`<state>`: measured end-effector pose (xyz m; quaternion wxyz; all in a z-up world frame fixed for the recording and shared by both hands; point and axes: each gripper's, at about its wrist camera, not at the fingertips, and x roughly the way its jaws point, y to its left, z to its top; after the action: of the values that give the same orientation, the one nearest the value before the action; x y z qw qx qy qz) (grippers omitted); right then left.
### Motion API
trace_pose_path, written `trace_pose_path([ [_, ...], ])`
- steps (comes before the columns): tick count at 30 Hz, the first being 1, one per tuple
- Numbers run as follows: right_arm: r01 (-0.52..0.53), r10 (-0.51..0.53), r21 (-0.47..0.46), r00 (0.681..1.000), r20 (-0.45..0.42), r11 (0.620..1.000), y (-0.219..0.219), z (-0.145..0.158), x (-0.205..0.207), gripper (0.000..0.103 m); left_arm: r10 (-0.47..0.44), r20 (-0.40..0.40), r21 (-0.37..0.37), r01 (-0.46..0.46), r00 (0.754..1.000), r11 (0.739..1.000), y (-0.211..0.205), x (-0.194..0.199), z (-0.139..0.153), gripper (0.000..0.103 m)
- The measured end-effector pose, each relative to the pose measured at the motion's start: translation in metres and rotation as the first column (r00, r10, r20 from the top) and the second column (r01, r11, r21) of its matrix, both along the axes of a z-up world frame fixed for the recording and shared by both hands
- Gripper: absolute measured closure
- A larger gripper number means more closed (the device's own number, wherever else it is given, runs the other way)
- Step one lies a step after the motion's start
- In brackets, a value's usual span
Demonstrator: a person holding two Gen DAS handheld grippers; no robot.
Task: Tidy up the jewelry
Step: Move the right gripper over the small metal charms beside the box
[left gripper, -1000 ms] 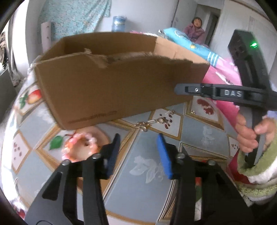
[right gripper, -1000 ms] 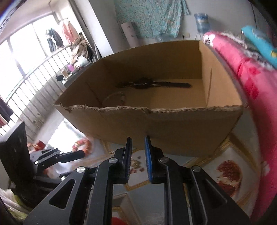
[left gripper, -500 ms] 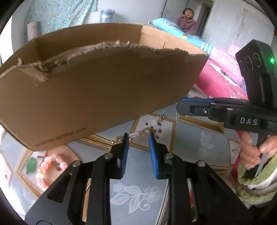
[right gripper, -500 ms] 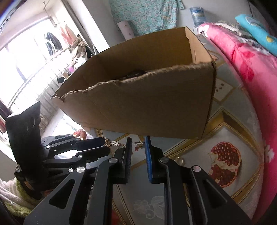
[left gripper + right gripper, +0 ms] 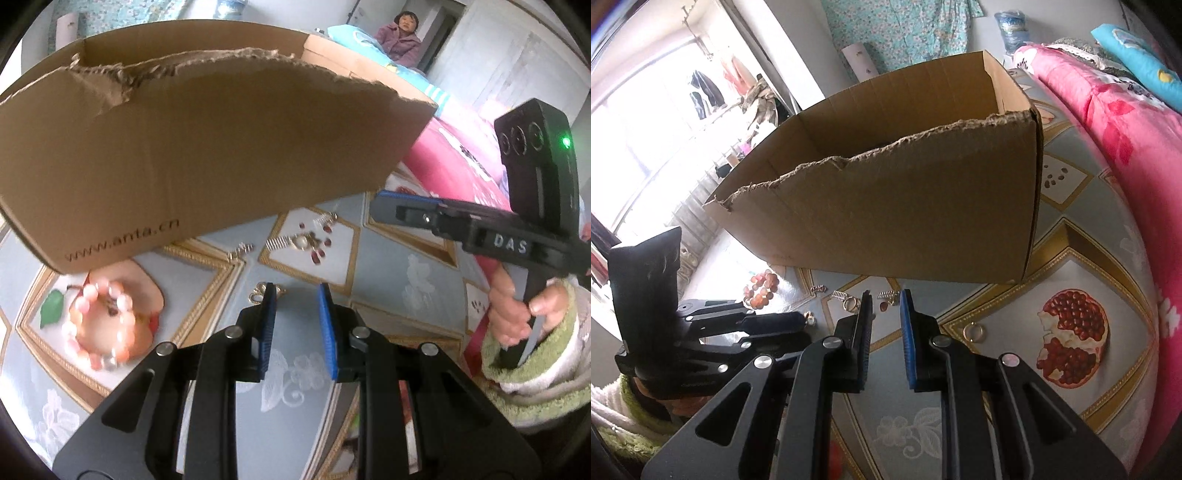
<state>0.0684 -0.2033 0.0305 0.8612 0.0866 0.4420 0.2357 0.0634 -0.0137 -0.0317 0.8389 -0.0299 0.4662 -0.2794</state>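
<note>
A torn-rimmed cardboard box [image 5: 207,147] [image 5: 905,206] stands on the patterned cloth. Loose jewelry lies in front of it: a pink bead bracelet [image 5: 98,328] [image 5: 761,290], a pearl piece with a spring [image 5: 295,242], a gold ring [image 5: 854,303] and a thin hoop [image 5: 973,331]. My left gripper [image 5: 295,291] [image 5: 799,325] hovers over the cloth, a small gold clasp [image 5: 258,293] beside its left fingertip. A narrow gap shows between its jaws, with nothing in it. My right gripper [image 5: 885,295] [image 5: 384,210] hangs above the small pieces, jaws narrowly apart and empty.
A pink quilt [image 5: 1115,122] is heaped along the right of the cloth. A person [image 5: 400,37] sits in the background beyond the box. The box wall rises close behind the jewelry. A pomegranate print [image 5: 1071,339] marks bare cloth at the right.
My left jaws narrowed from wide apart to a small gap. Both grippers dropped closer to the cloth and the small jewelry, and the box now hides its inside.
</note>
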Motion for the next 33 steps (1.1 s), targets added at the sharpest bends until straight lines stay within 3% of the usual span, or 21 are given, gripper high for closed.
trace_pose_path([
  [5,-0.001,0.001,-0.001,1.0,-0.007,1.0,-0.002,-0.001,-0.007,0.087,-0.009,0.024,0.037,0.008,1.0,0.999,0.003,-0.015,0.001,0.081],
  [12,-0.02,0.02,-0.003,1.0,-0.005,1.0,0.001,-0.001,-0.012,0.087,0.036,0.114,0.019,-0.038,0.993,0.999,0.01,-0.011,0.016,0.081],
  [20,-0.041,0.041,0.001,0.999,-0.007,0.999,0.006,-0.004,-0.007,0.087,0.053,0.177,0.156,-0.081,0.983,0.984,-0.004,0.01,0.012,0.082],
  [25,-0.045,0.045,0.001,0.999,-0.012,0.999,0.004,-0.006,-0.002,0.087,0.036,0.174,0.23,-0.076,0.984,0.97,-0.014,0.018,0.003,0.082],
  [28,-0.042,0.042,0.008,0.999,-0.012,0.999,0.001,-0.007,-0.001,0.087,0.032,0.193,0.264,-0.083,0.981,0.961,-0.019,0.02,0.002,0.088],
  [30,-0.04,0.04,0.011,0.999,-0.011,0.999,-0.001,-0.007,-0.002,0.087,0.021,0.195,0.27,-0.074,0.981,0.96,-0.021,0.019,0.002,0.101],
  [33,-0.036,0.036,0.013,0.999,-0.008,0.999,-0.002,-0.007,-0.004,0.087,-0.011,0.213,0.303,-0.056,0.977,0.951,-0.025,0.016,0.003,0.103],
])
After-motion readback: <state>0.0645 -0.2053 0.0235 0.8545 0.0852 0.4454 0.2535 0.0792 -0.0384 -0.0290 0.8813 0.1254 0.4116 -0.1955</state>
